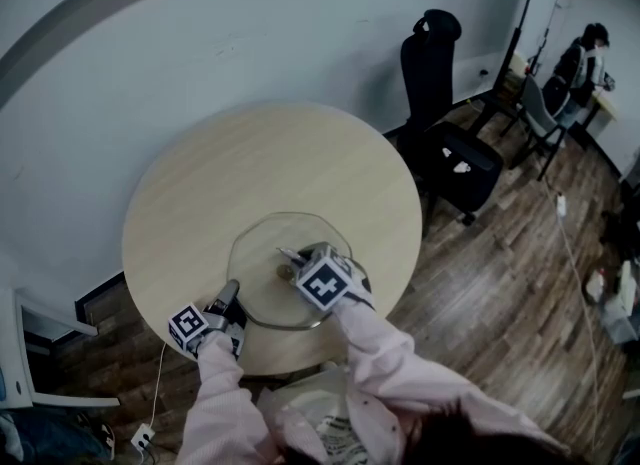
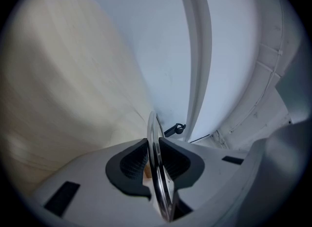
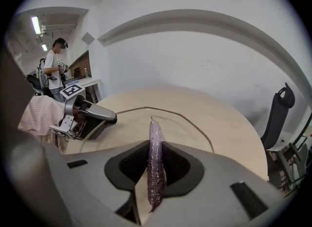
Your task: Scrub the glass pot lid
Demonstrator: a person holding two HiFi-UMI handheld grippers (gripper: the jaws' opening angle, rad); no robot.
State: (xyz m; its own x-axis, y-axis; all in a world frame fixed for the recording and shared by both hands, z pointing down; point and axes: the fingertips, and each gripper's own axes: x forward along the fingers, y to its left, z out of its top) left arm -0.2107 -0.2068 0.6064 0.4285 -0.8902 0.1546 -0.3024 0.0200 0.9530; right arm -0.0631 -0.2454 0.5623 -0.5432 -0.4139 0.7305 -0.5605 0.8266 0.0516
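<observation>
The glass pot lid [image 1: 262,275] lies flat on the near part of the round wooden table [image 1: 250,173], its small knob [image 1: 285,273] at the middle. My left gripper [image 1: 231,291] holds the lid at its near-left edge. In the left gripper view its jaws [image 2: 155,165] are shut on the lid's metal rim [image 2: 157,187]. My right gripper [image 1: 293,253] hovers over the lid's middle, pointing down. Its jaws [image 3: 155,165] are shut on a glittery purple scrub cloth [image 3: 156,172], whose tip sticks out toward the glass. The right gripper view also shows the lid rim [image 3: 190,119] and the left gripper [image 3: 100,115].
A black office chair [image 1: 445,143] stands right of the table on the wood floor. A person [image 1: 585,58] sits at a desk far right; another person [image 3: 53,65] stands at the back in the right gripper view. A white wall curves behind the table.
</observation>
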